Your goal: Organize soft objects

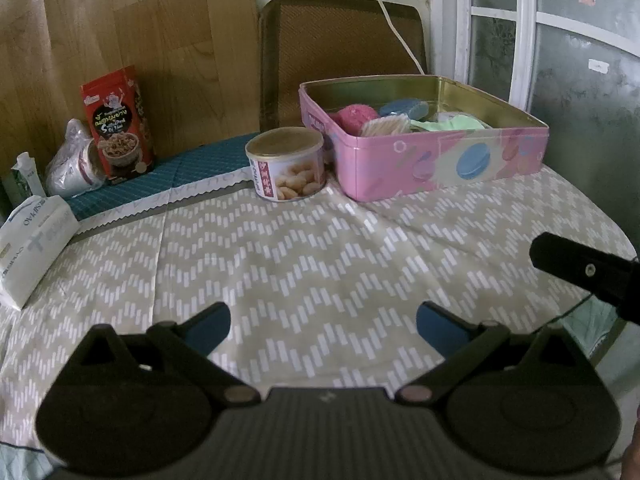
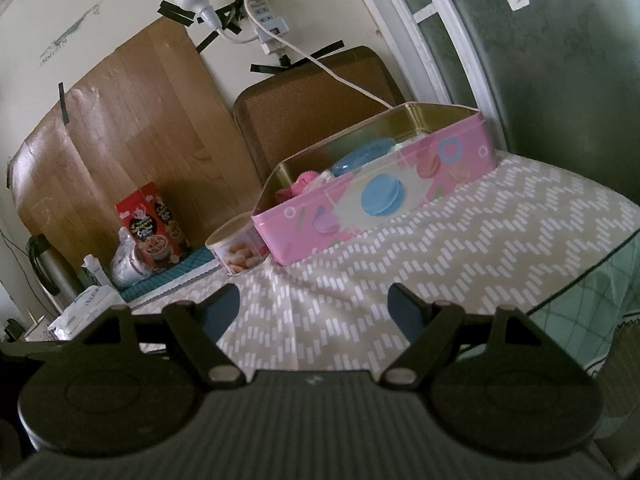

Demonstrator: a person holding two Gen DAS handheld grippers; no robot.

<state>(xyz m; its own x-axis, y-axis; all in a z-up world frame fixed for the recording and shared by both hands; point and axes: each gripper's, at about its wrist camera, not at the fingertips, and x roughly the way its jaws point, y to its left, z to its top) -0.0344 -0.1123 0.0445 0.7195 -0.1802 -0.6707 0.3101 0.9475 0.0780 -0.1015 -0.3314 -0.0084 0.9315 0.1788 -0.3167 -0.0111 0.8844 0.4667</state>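
The soft objects lie inside an open pink rectangular tin (image 1: 424, 164) with macaron pictures on its side and a gold inner wall: a pink fuzzy ball (image 1: 356, 117), a blue round pad (image 1: 405, 108), a cream ribbed piece (image 1: 386, 127) and a pale green soft piece (image 1: 452, 124), all packed close together. In the right wrist view only the pink one (image 2: 300, 188) and the blue one (image 2: 362, 158) show over the tin's wall (image 2: 372, 200).

The tin stands at the far side of the tabletop (image 1: 320, 256), which wears a beige cloth with white zigzag dashes. Just beside the tin's left corner stands a short round can with a gold lid and a peanut picture (image 1: 285, 164) — touching or nearly so, I cannot tell. Farther left, on a teal patterned mat (image 1: 168, 176), stand a red cereal box (image 1: 118, 124) and a crumpled clear plastic bag (image 1: 74, 160); a white tissue pack (image 1: 34, 240) lies at the tabletop's left edge.

The left tongs (image 1: 323, 326) hover over bare cloth, jaws well apart, nothing between the blue pads. The right tongs (image 2: 314, 312) are likewise spread wide and empty — one black finger of them (image 1: 584, 272) pokes in at the right of the left wrist view.

Behind the tin stands a brown woven chair back (image 1: 340, 56), with a wood-grain panel (image 1: 120, 48) to its left.
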